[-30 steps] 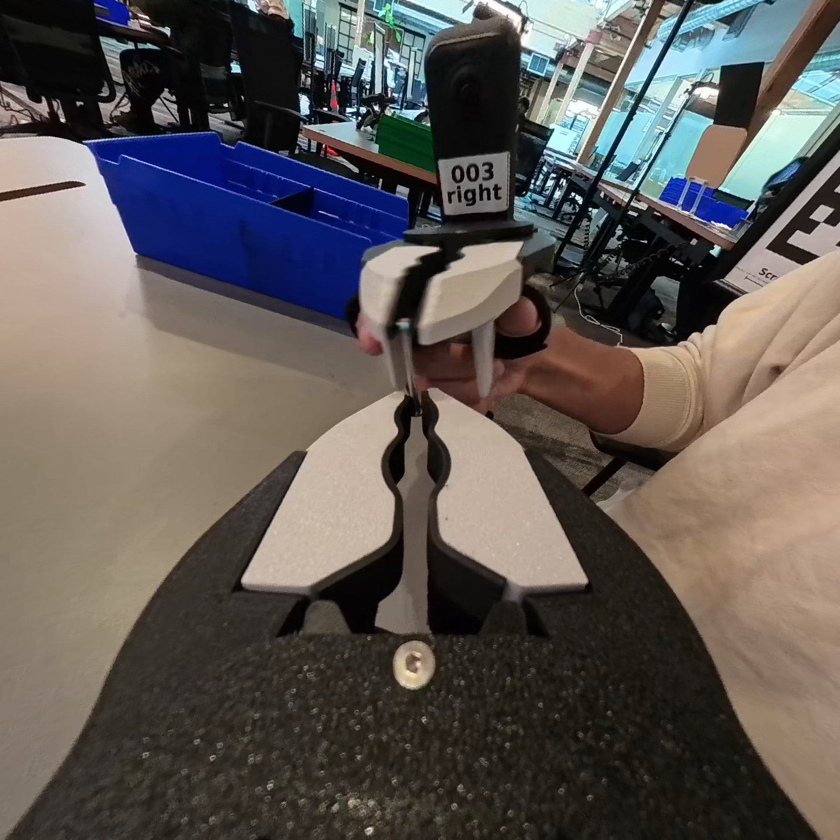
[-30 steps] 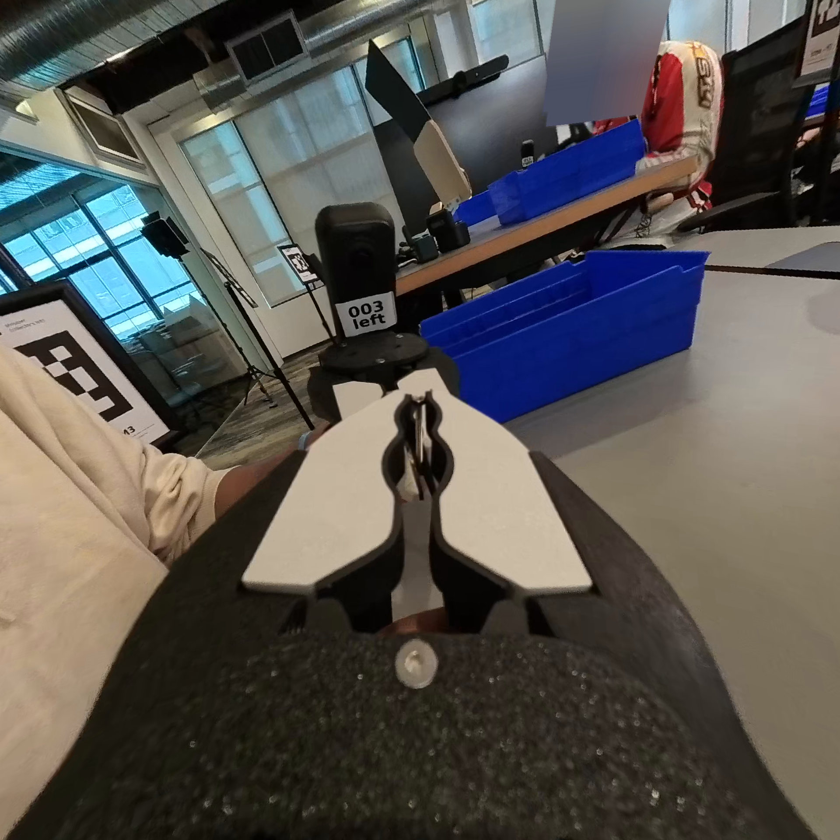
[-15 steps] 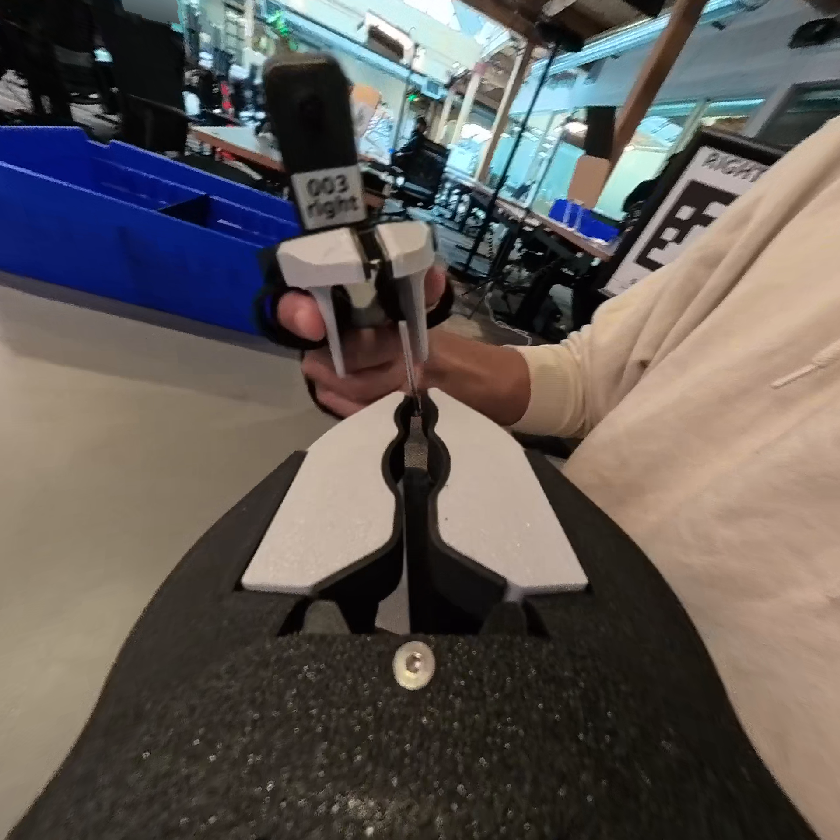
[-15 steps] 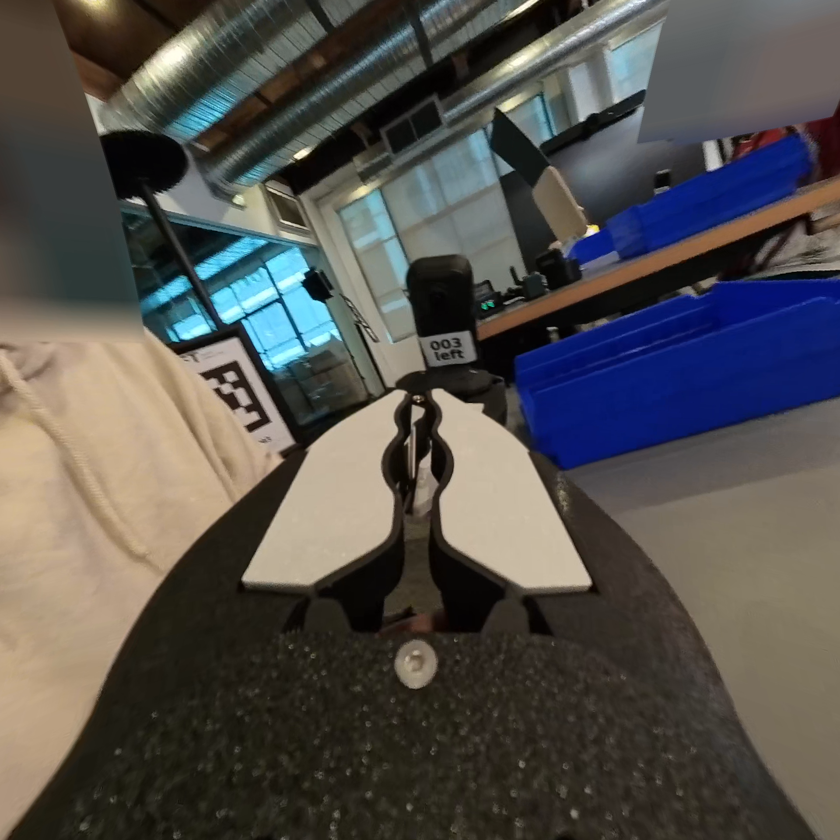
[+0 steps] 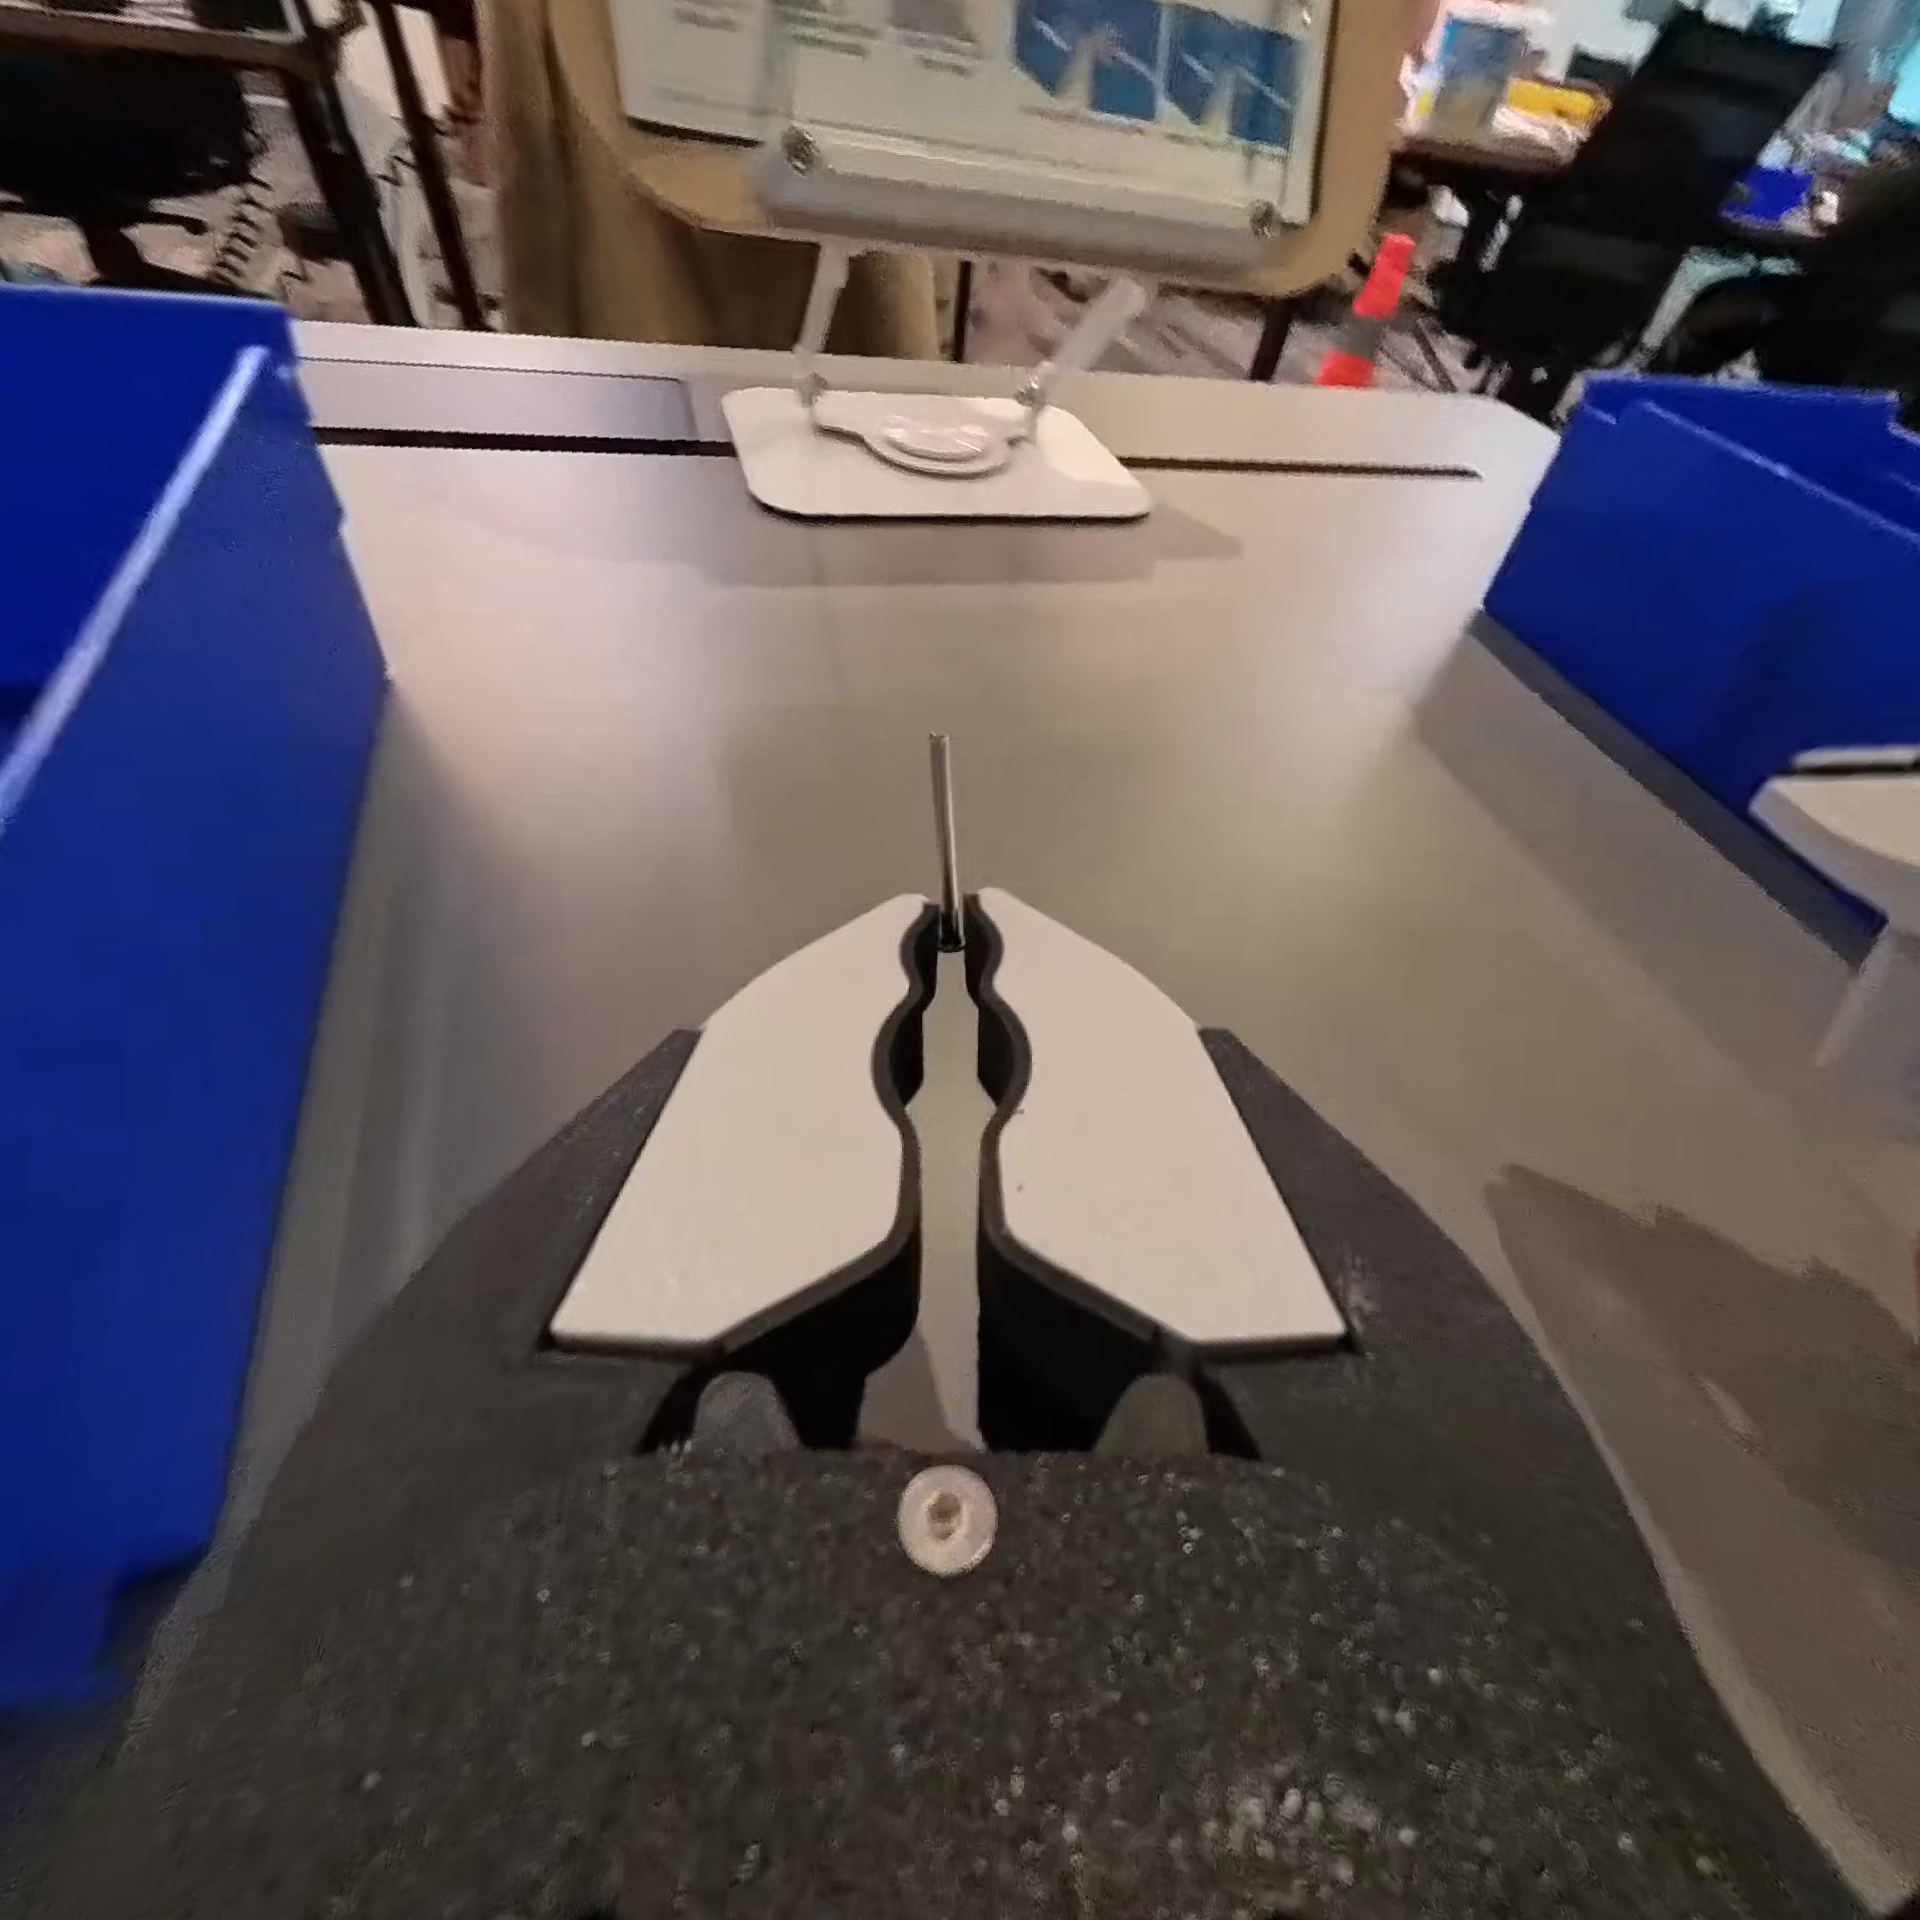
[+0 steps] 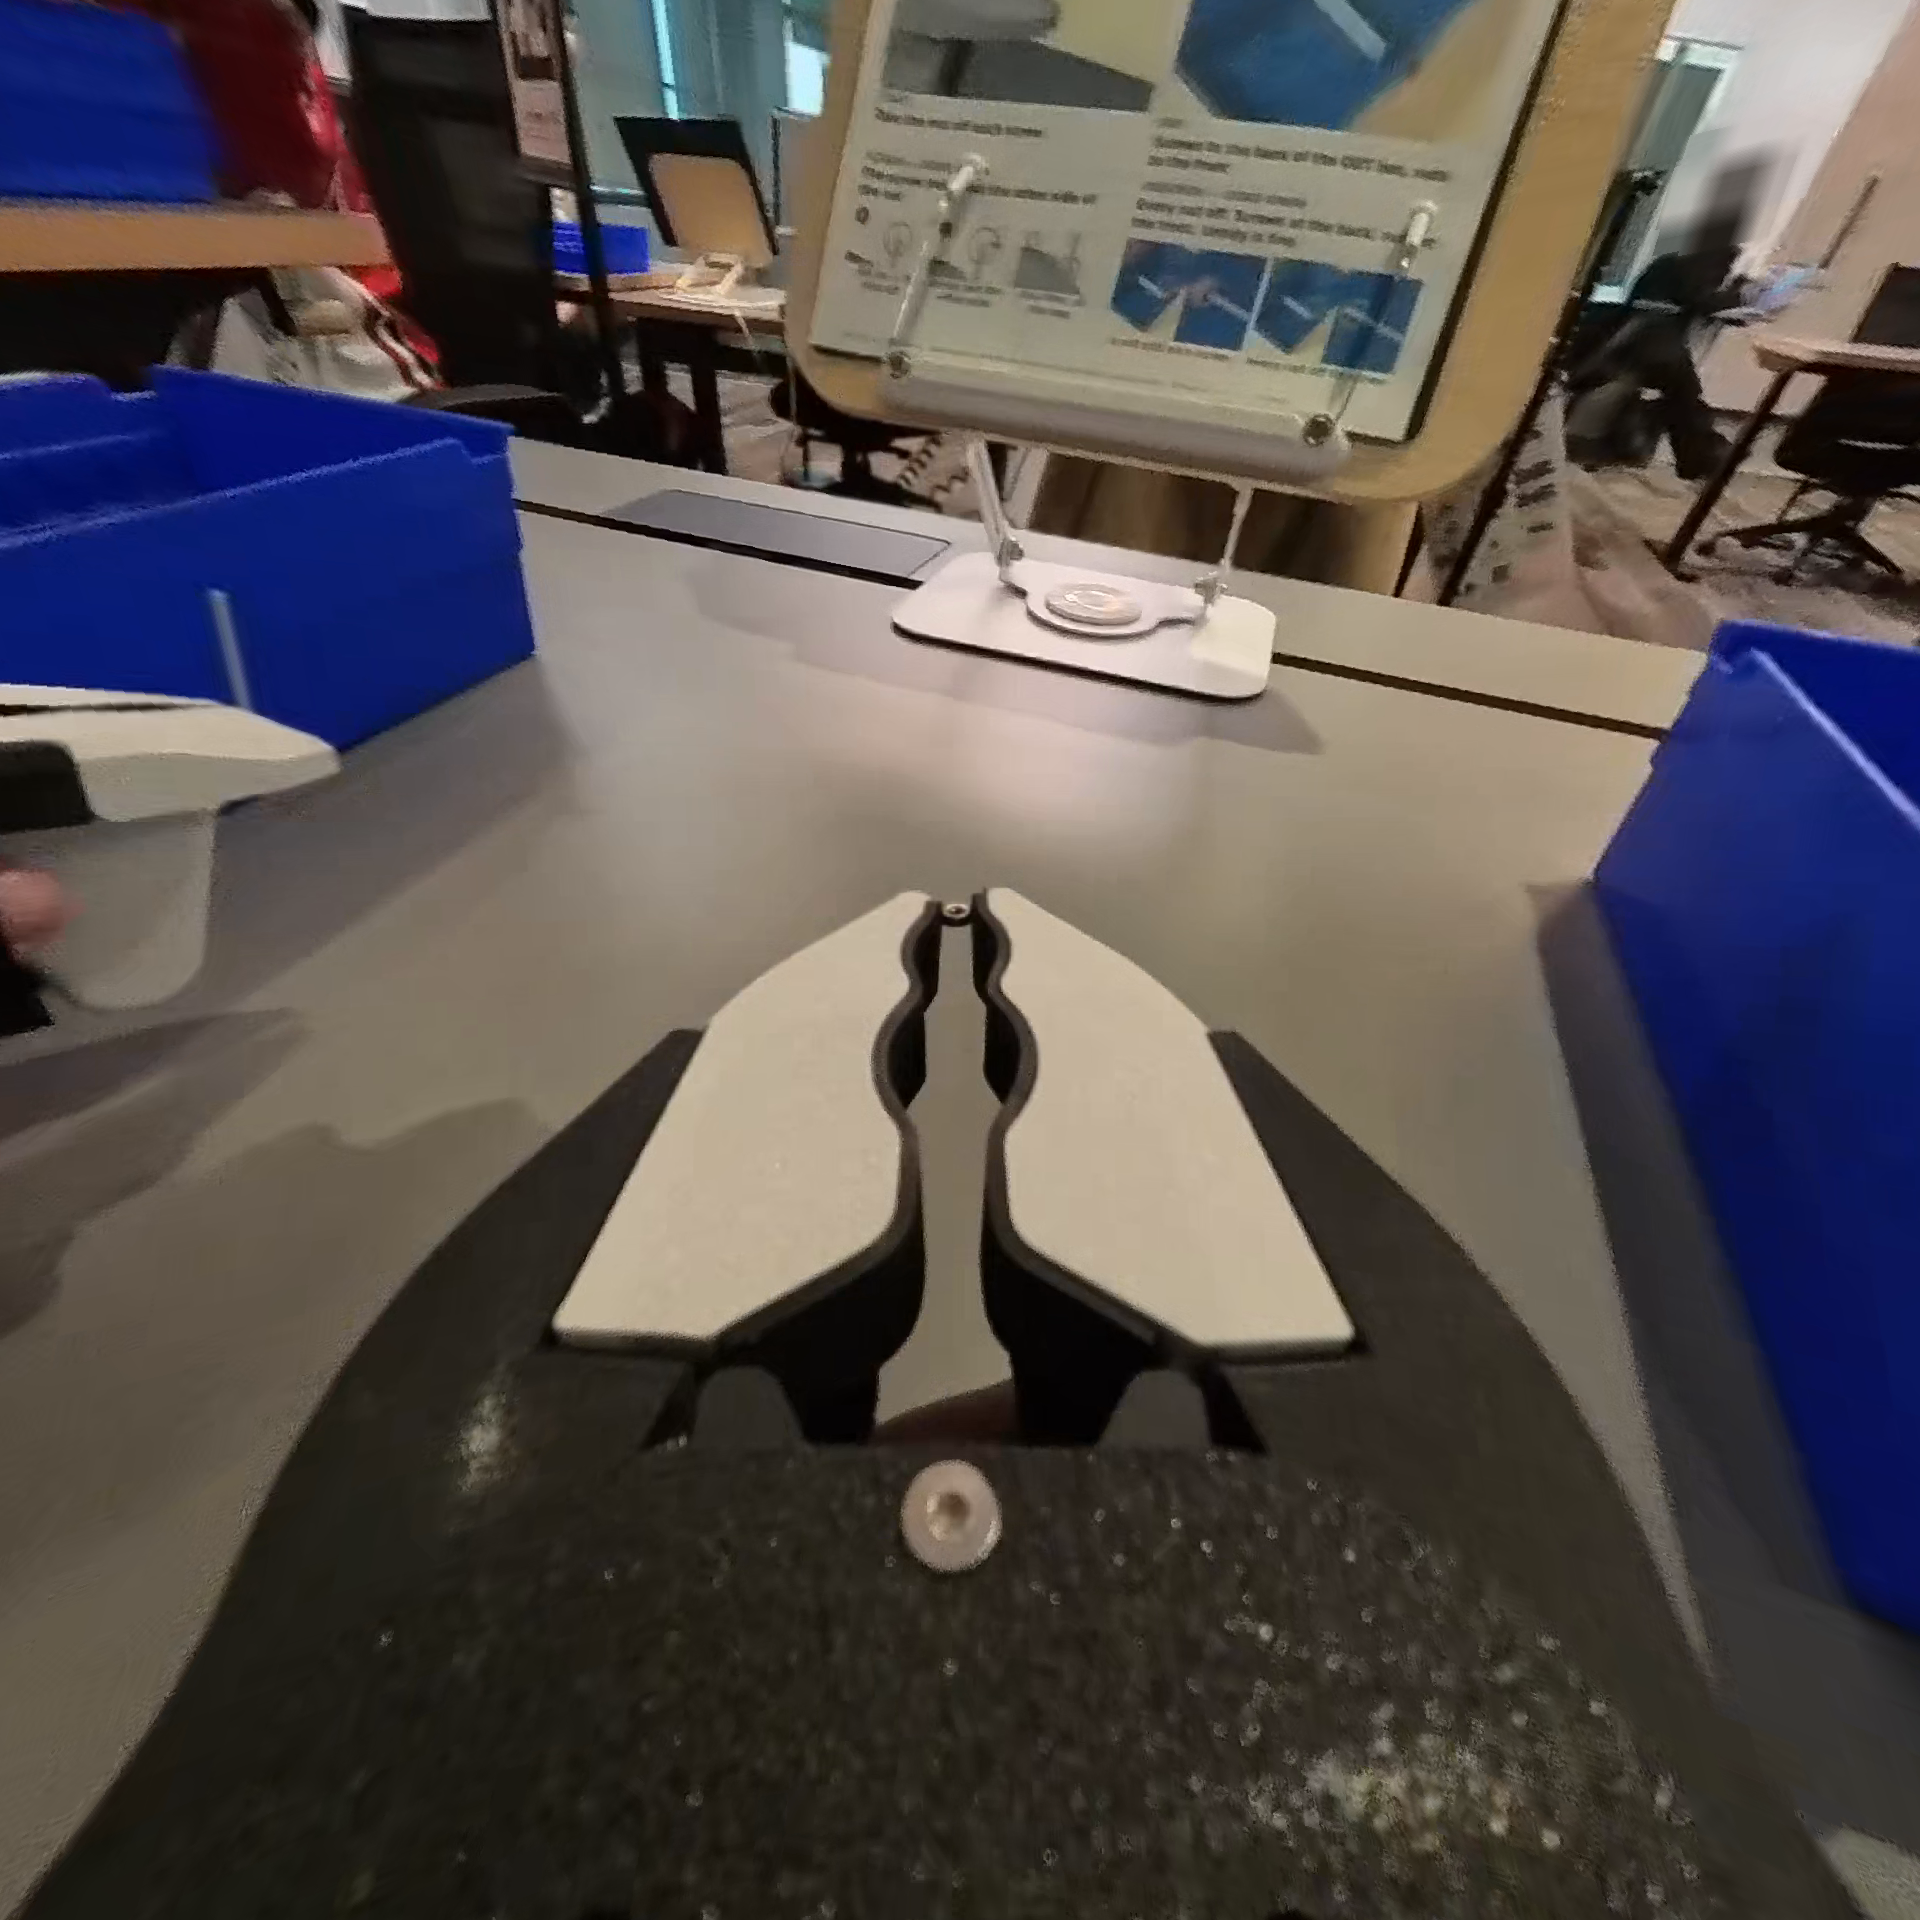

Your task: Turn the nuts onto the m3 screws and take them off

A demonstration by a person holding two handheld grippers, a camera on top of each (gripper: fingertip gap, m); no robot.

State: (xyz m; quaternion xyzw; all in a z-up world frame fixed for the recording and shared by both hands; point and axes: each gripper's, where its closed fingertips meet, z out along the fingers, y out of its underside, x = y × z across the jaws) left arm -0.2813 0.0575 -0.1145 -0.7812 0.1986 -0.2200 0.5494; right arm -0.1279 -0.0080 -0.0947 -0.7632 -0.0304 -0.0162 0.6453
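Fingers (image 5: 1049,1049) over grey table (image 5: 1039,665); 2 blue bins (image 6: 260,582) flank it.

Both grippers (image 5: 951,914) (image 6: 961,906) have speckled black bodies, pale grey fingers, one silver screw

left wrist view: low over the worktop (image 5: 1195,727), facing forward along its own fingers (image 5: 790,1122) toward the far sign stand (image 5: 935,457) | right wrist view: same low forward aim, stand (image 6: 1086,613) nearer | shared: stand, worktop middle, blue bins (image 5: 156,831) (image 6: 1787,1039) on both sides
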